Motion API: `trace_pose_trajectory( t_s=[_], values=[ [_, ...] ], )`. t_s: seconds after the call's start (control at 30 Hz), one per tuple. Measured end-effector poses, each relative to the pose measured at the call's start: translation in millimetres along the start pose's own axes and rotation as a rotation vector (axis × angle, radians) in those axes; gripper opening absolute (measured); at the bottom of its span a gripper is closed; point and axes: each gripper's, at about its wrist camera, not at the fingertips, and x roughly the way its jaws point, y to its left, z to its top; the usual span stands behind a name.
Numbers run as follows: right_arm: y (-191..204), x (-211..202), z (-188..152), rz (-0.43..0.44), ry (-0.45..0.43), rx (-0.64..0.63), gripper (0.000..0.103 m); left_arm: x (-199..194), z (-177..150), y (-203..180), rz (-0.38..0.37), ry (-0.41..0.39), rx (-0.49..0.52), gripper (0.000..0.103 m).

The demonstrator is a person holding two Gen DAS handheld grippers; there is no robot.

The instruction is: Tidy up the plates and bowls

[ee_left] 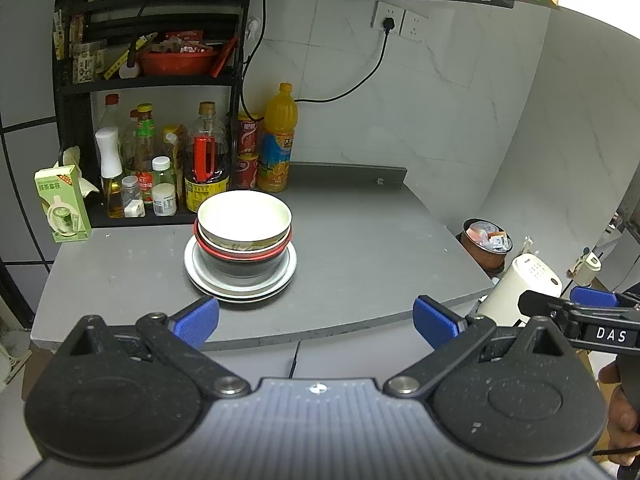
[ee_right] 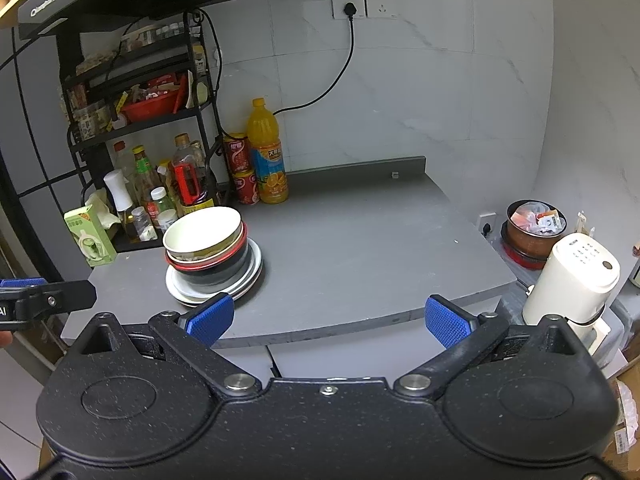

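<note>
A stack of dishes stands on the grey counter [ee_left: 360, 240]. On top is a cream bowl [ee_left: 244, 216] [ee_right: 202, 230], nested in a red-rimmed black bowl [ee_left: 244, 258] [ee_right: 214, 266], all resting on white plates [ee_left: 240, 286] [ee_right: 216, 290]. My left gripper [ee_left: 316, 320] hangs open in front of the counter's near edge, just short of the stack, with nothing between its blue pads. My right gripper [ee_right: 328, 320] is open too, off the counter's front edge and to the right of the stack. The right gripper's tip [ee_left: 576, 308] shows at the left wrist view's right side.
A black rack [ee_left: 152, 80] with sauce bottles, a red basket and jars fills the back left. An orange juice bottle [ee_left: 278, 140], red cans [ee_left: 248, 152] and a green carton [ee_left: 62, 204] stand near the stack. A white kettle [ee_right: 572, 280] and a full bin [ee_right: 534, 228] sit right of the counter.
</note>
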Motion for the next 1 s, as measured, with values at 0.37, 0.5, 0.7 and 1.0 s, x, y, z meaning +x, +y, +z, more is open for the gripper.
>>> trace_pose_trajectory(
  t_s=[0.37,0.5,0.7,1.0],
  values=[
    [-4,1,0,-0.006,0.002,0.011,0.103,8,3,0,-0.026,0.006,-0.005,0.102],
    [-4,2,-1,-0.009,0.003,0.006,0.103,11,4,-4,-0.029,0.006,0.001,0.102],
    [-5,2,-2,-0.005,0.003,0.009,0.103,11,3,-8,-0.029,0.006,-0.001,0.102],
    [-4,2,-2,0.002,0.004,0.01,0.103,11,2,-12,-0.012,-0.005,0.013,0.102]
  ],
)
